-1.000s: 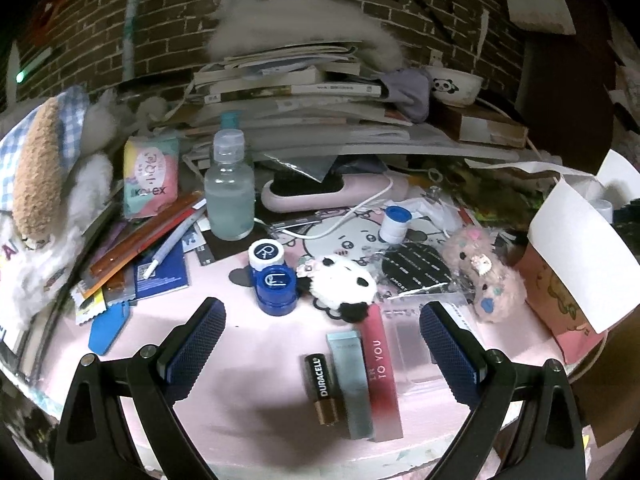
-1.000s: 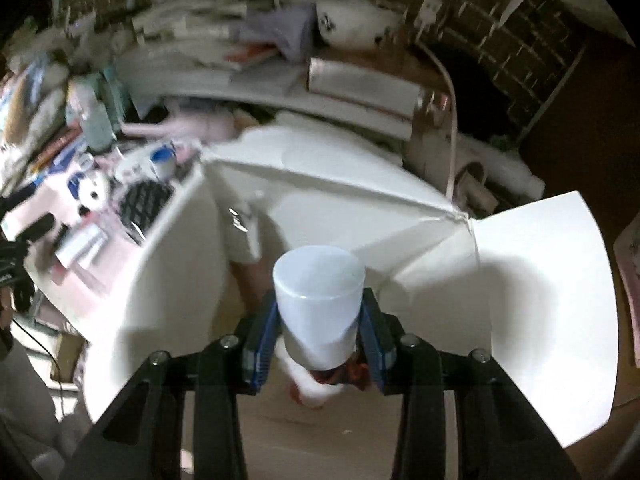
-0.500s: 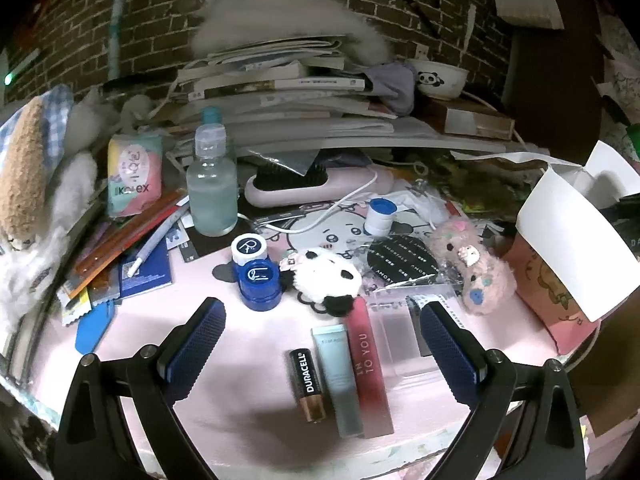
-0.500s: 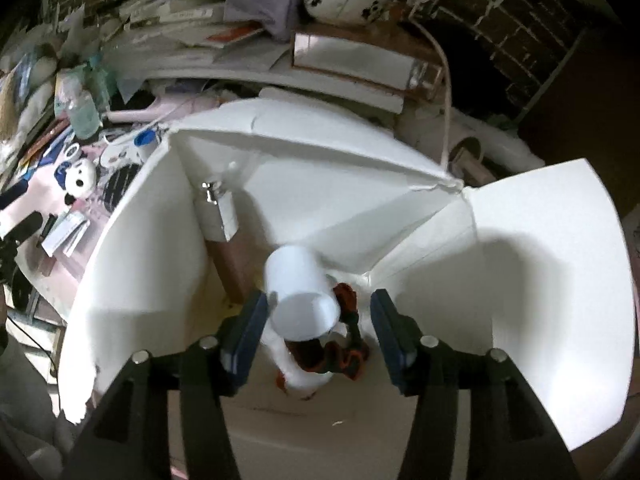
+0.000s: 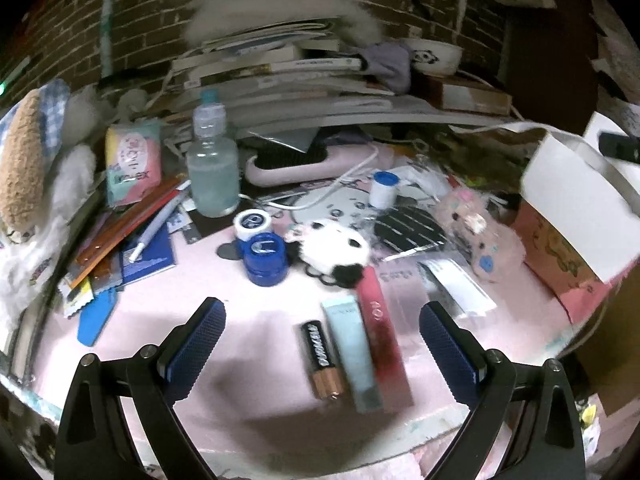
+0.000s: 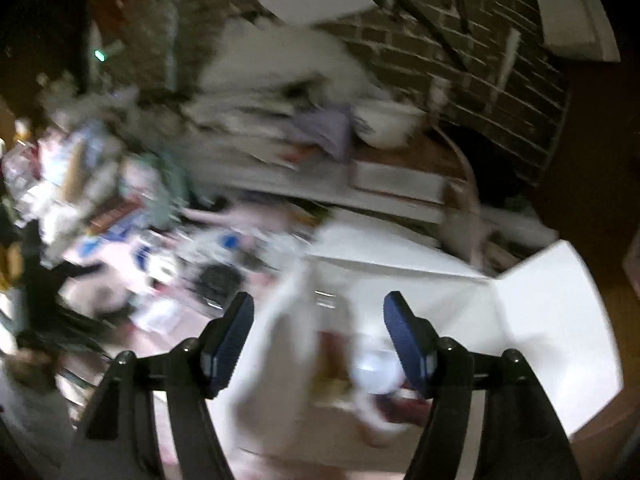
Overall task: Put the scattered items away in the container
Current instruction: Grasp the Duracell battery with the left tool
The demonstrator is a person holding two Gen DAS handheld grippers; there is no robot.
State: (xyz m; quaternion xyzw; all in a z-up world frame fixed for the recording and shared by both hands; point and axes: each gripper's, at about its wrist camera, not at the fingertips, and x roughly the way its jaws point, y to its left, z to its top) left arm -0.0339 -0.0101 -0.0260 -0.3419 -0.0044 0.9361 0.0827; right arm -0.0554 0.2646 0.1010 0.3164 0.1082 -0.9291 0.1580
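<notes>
Two grippers are showing, each with jaws spread wide and nothing between the pads. Left gripper (image 5: 322, 344) is hovering over the near edge of the pink table (image 5: 168, 304); between its fingers a battery (image 5: 322, 360) reading DURACELL is lying beside a pale teal tube (image 5: 354, 356) and a red flat box (image 5: 382, 332), all three touching or nearly so, pointing toward the table's near edge. Behind them a blue jar (image 5: 265, 258) is sitting just in front of a white-lidded blue jar (image 5: 252, 226), with a panda plush (image 5: 334, 252) just to their right. A clear bottle (image 5: 212, 172) is standing upright toward the back left, a pastel tissue pack (image 5: 132, 164) with partly legible "...ex" print beside it. Pens and a blue booklet (image 5: 150, 256) are crowding the left edge; a pink plush (image 5: 480, 240) and clear sleeves (image 5: 456, 284) are filling the right side. Open room is remaining only along the near left part of the table. The container, a pink box with white flaps (image 5: 560, 248), is sitting at the table's right edge. Right gripper (image 6: 318, 336) is hanging over that white-flapped box (image 6: 540, 320); the view is badly blurred, and a pale rounded item (image 6: 376, 368) is lying inside, not identifiable. Stacked books (image 5: 280, 68) and a panda bowl (image 5: 434, 56) are lining the back edge against the brick wall (image 5: 140, 12).
</notes>
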